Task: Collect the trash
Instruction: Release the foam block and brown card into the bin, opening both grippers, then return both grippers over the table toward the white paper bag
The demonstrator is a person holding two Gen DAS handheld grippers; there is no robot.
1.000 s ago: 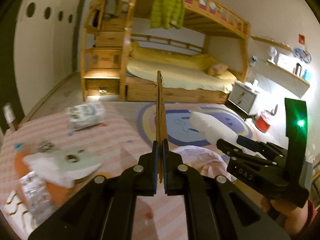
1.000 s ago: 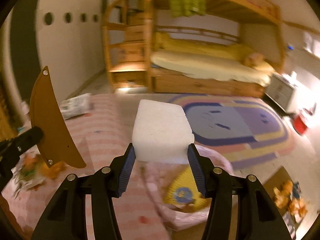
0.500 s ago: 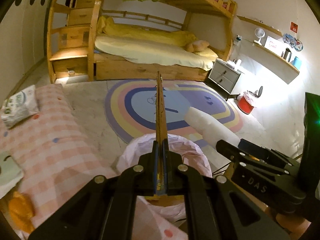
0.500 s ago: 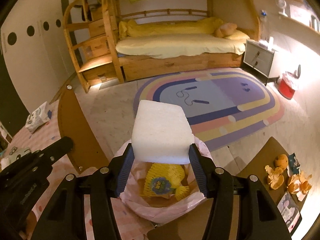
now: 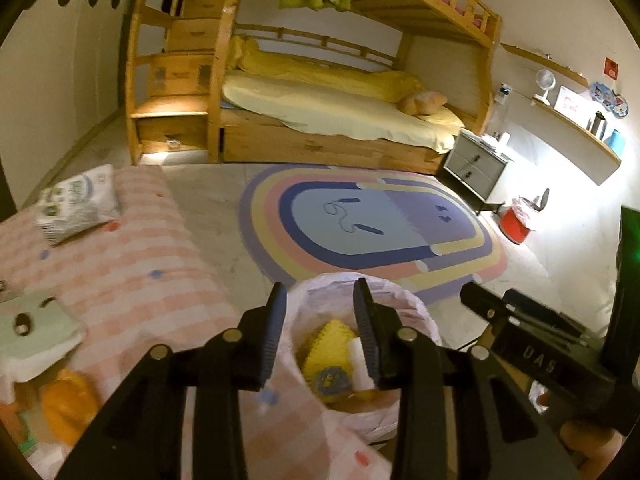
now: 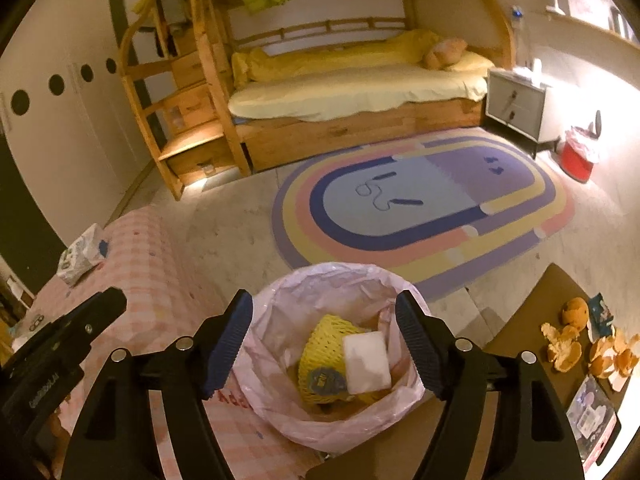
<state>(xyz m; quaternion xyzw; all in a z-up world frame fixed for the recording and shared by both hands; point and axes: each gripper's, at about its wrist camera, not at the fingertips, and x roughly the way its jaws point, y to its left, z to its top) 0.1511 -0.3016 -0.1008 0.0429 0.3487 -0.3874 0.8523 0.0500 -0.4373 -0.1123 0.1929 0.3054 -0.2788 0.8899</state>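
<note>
A bin lined with a pink bag (image 6: 320, 280) stands at the table's edge, right below both grippers. Inside lie a yellow foam net (image 6: 324, 344) and a white foam block (image 6: 366, 362); they also show in the left wrist view, the net (image 5: 328, 340) and the block (image 5: 358, 364). My right gripper (image 6: 325, 340) is open and empty above the bin. My left gripper (image 5: 320, 336) is open and empty above the bin (image 5: 400, 308). The brown card is not in sight.
The pink checked tablecloth (image 5: 132, 272) carries a wipes packet (image 5: 76, 200), a pale green sheet (image 5: 36, 320) and orange scraps (image 5: 68, 404). Orange peels (image 6: 576, 348) and wrappers (image 6: 592, 412) lie on a brown surface at right. A rug, bunk bed and red bin (image 6: 576, 156) are beyond.
My right gripper opened and the white foam block dropped into the bin. My left gripper opened and the brown card left its jaws. Both grippers now hang over the bin.
</note>
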